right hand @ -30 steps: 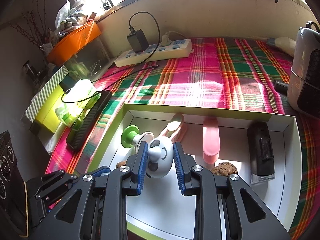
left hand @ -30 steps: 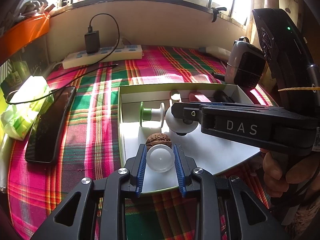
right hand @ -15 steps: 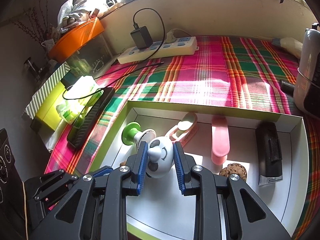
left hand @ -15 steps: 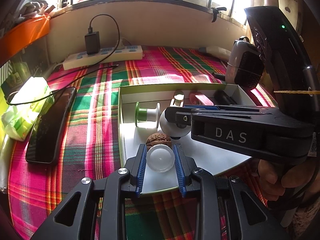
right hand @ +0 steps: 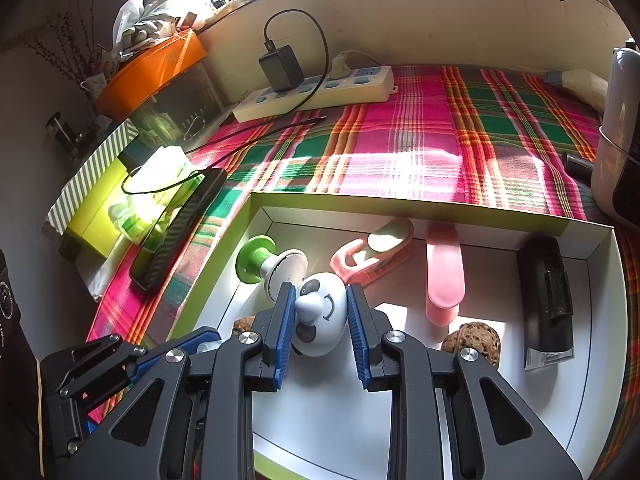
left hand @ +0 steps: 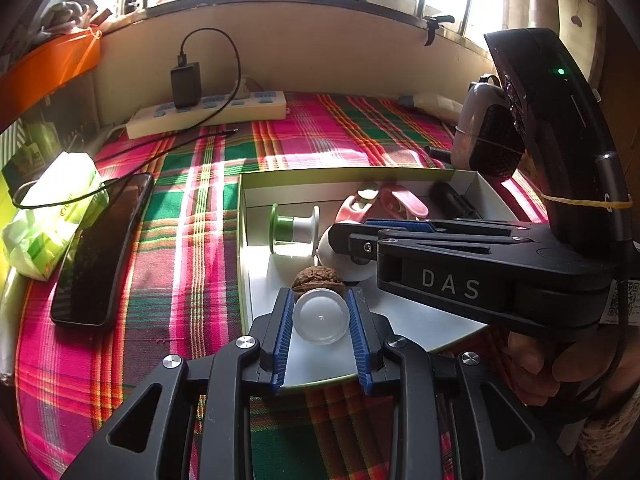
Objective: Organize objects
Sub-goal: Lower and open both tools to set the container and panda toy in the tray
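two grips, two small round things, both over the box

and here we are: the left gripper [left hand: 320, 316] is clenched on a small translucent cap [left hand: 320, 316], blue pads tight against either side, held just above the near corner of the white box [left hand: 436, 322]. a walnut [left hand: 317, 276] sits right beyond the cap on the box floor.

over on the other side, the right gripper [right hand: 320, 316] is clamped on the panda toy [right hand: 320, 314], a smooth white egg-like figure with a painted face, hanging over the box near the green spool [right hand: 268, 266].

handling, as a judgement: both look light, hard plastic, and slick. the cap is round, so the pads meet it along narrow lines and it could twist or squirt out; a hold across its widest part is the sensible one. the panda's curved shell carries the same risk, so mid-body is best, not the tapering end.

writing? the right gripper's flank reads "das" in the left wrist view, with a qr sticker too small to read. nothing legible on the power strip [right hand: 316, 88].
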The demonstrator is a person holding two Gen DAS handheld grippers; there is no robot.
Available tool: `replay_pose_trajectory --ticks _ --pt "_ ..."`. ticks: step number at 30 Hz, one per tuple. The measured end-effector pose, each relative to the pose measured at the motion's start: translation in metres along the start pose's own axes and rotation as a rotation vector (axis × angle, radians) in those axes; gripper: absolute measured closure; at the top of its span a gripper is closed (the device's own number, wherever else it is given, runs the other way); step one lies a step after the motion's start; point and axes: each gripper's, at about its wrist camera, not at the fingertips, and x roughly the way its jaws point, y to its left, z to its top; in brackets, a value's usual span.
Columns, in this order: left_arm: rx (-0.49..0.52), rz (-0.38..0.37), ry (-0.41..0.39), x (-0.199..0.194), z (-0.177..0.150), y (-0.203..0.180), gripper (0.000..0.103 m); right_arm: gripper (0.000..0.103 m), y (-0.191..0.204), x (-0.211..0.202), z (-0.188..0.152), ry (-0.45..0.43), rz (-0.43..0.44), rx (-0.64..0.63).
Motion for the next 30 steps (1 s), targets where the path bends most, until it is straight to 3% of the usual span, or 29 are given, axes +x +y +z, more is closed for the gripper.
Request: replay_pose_trajectory --ticks 30 --pt "0.002 0.003 0.000 0.0009 0.0008 0.0022 0.077 0.075 -0.0008 0.0015 0.0011 0.008 0.002 0.010"
